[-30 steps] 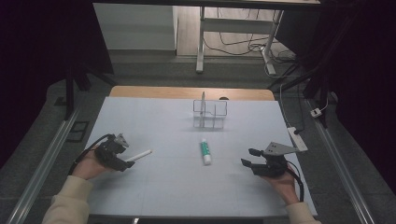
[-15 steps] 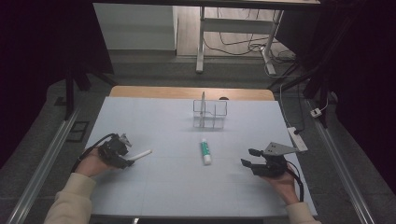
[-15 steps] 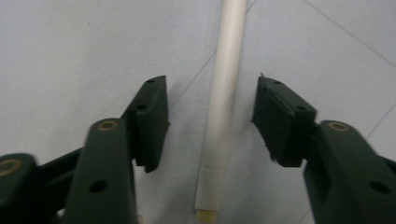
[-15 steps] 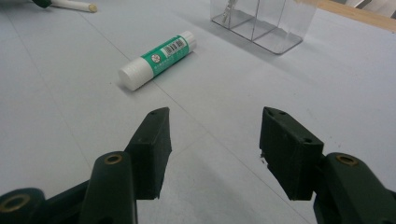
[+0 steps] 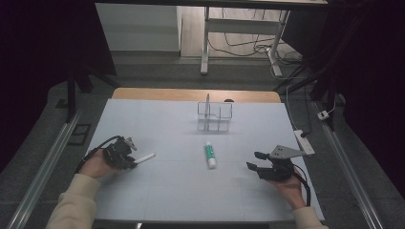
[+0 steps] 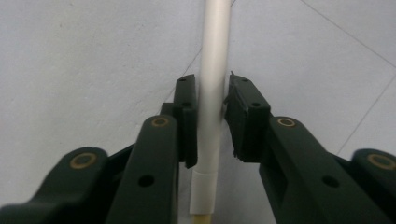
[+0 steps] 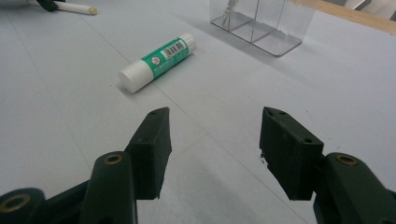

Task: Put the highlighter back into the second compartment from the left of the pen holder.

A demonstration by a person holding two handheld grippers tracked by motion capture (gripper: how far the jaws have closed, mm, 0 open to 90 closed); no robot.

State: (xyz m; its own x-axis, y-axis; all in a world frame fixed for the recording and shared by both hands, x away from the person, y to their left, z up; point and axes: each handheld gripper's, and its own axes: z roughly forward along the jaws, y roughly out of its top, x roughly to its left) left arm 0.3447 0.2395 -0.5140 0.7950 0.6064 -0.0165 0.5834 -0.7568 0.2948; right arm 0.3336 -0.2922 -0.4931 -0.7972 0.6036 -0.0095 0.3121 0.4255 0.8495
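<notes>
Now the left gripper [image 5: 135, 161] has its jaws around a slim white pen [image 6: 212, 88] lying at the near left of the pale grey table [image 5: 157, 191]. They have just been closing in on it, and in the left gripper view the pads sit against the barrel on both sides, so I'd call it pinched, with the pen's tip sticking out toward the middle of the table. It looks like the pick-up step: the grip is made, the lift is not.

The right gripper [image 5: 255, 161] rests low at the near right with its jaws spread and nothing between them — waiting, I'd say. A green-and-white glue stick [image 5: 209, 155] lies flat near the table's centre, well apart from both hands.

Farther back stands a clear plastic organiser [image 5: 215, 116] with open compartments, one already holding something thin and upright. My guess is the pen belongs there, so the next move calls for raising it cleanly, tipping it toward vertical and carrying it over the near wall without knocking the light box.

Round the table the room is dim — dark floor, a white desk frame [image 5: 205, 43] and loose cables behind.
</notes>
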